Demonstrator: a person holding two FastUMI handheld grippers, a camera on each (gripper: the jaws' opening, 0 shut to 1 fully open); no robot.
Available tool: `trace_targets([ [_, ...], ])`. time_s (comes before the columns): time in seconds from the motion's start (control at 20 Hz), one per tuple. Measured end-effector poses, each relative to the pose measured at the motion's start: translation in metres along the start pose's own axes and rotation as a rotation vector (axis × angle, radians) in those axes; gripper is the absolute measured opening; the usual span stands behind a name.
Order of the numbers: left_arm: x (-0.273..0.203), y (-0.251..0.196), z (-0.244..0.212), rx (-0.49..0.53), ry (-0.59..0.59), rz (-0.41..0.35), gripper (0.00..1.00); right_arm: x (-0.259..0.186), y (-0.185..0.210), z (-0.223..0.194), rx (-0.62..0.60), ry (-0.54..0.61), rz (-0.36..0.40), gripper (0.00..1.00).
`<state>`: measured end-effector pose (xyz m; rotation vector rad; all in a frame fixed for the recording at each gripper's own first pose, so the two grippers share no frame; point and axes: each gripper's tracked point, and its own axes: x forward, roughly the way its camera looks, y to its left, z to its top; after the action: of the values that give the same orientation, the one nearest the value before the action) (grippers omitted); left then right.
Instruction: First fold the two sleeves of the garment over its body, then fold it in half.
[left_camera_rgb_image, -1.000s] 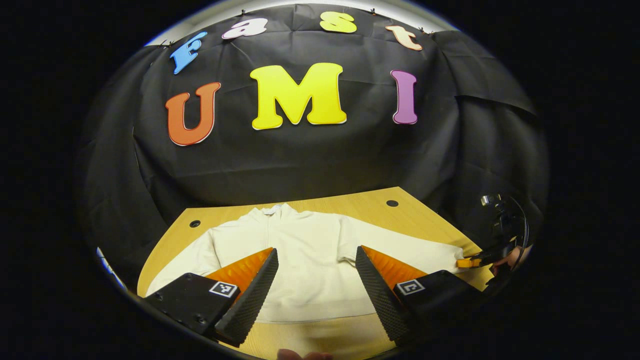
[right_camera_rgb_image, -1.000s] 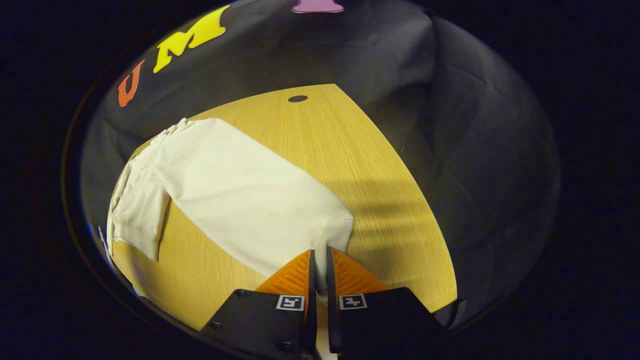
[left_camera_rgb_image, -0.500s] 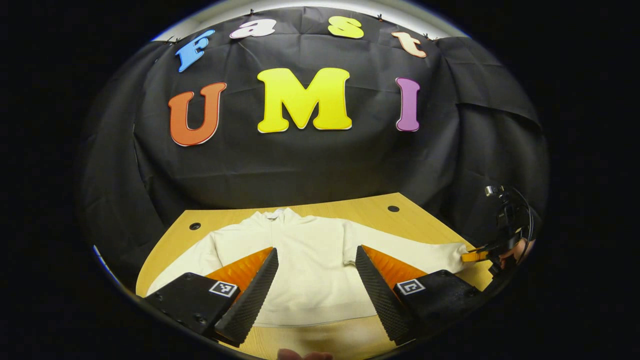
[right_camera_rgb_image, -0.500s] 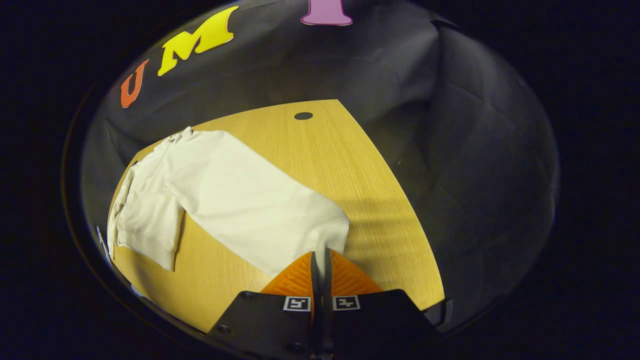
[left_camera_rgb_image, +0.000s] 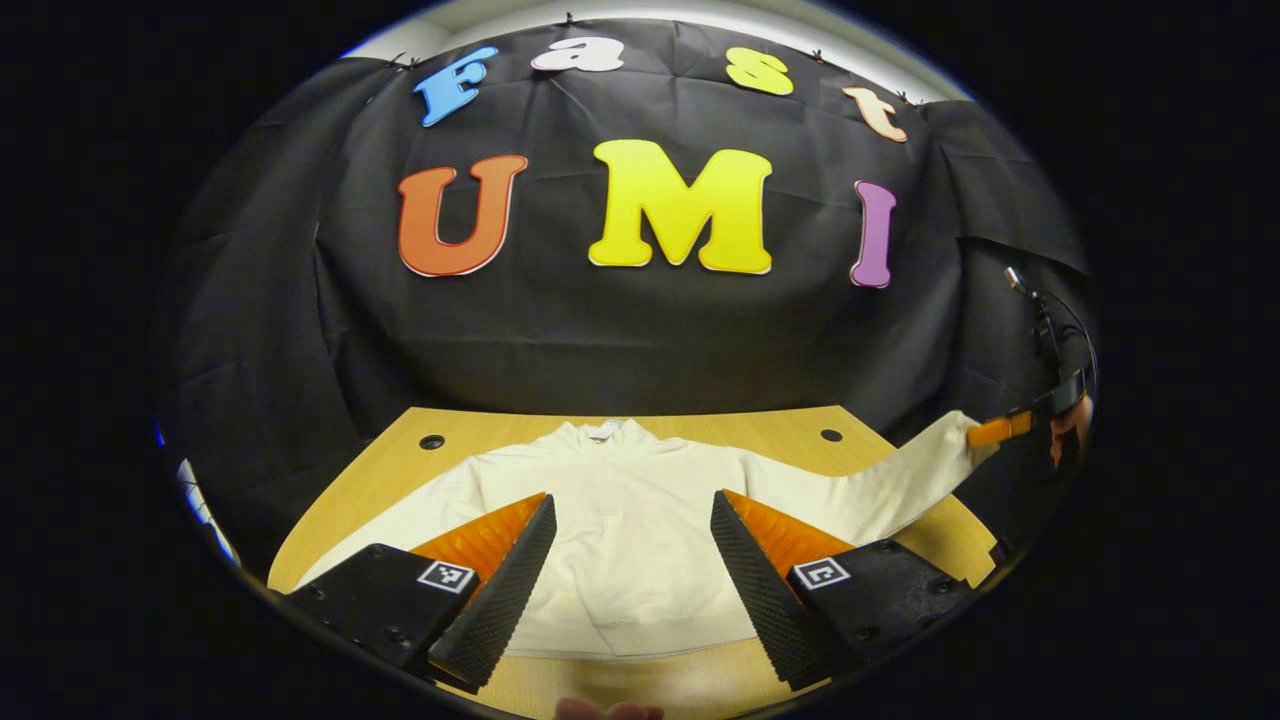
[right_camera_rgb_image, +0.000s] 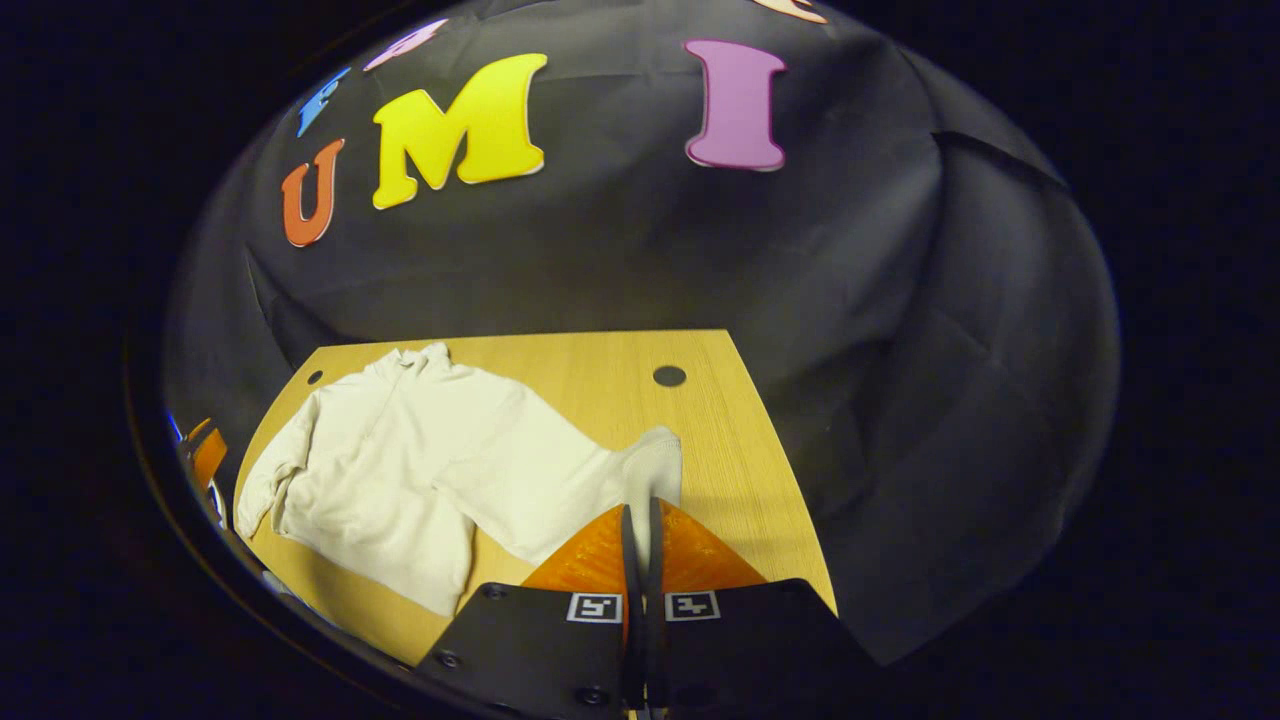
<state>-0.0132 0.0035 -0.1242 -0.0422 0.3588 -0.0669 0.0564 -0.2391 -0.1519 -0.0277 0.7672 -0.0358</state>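
Garment (left_camera_rgb_image: 640, 540) is lying flat on the desk (right_camera_rgb_image: 620, 365), collar toward the wall, so nothing's folded yet. I'm pinching its right sleeve cuff (right_camera_rgb_image: 655, 470) in my right hand-held gripper (right_camera_rgb_image: 640, 560), clamped tight and lifting it off the wood. My left hand-held gripper (left_camera_rgb_image: 630, 560) is hovering wide apart over the hem. Both sleeves and the half-fold are left. No brand or readable label I'm spotting on the cloth.

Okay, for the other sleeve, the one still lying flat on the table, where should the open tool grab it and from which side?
Judging from the left gripper view, take the flat sleeve at its cuff end, coming in from the table's outer side. It lies spread away from the garment body, so the cuff is its free end. The left tool hangs open above the garment; the right tool is shut on the opposite cuff.
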Motion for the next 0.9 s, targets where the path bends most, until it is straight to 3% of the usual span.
trace_targets([
  [0.25,-0.008,0.051,0.005,-0.048,-0.026,0.068,0.99,0.015,0.081,0.083,-0.173,-0.076,0.062,0.01],
  [0.45,-0.028,0.107,0.013,-0.063,-0.062,0.168,0.99,0.037,0.18,0.118,-0.278,-0.101,0.161,0.01],
  [0.7,-0.055,0.166,0.012,-0.08,-0.083,0.268,1.0,0.075,0.322,0.122,-0.431,-0.113,0.297,0.0],
  [0.9,-0.077,0.202,-0.001,-0.109,-0.079,0.338,0.99,0.116,0.423,0.097,-0.506,-0.08,0.39,0.0],
])
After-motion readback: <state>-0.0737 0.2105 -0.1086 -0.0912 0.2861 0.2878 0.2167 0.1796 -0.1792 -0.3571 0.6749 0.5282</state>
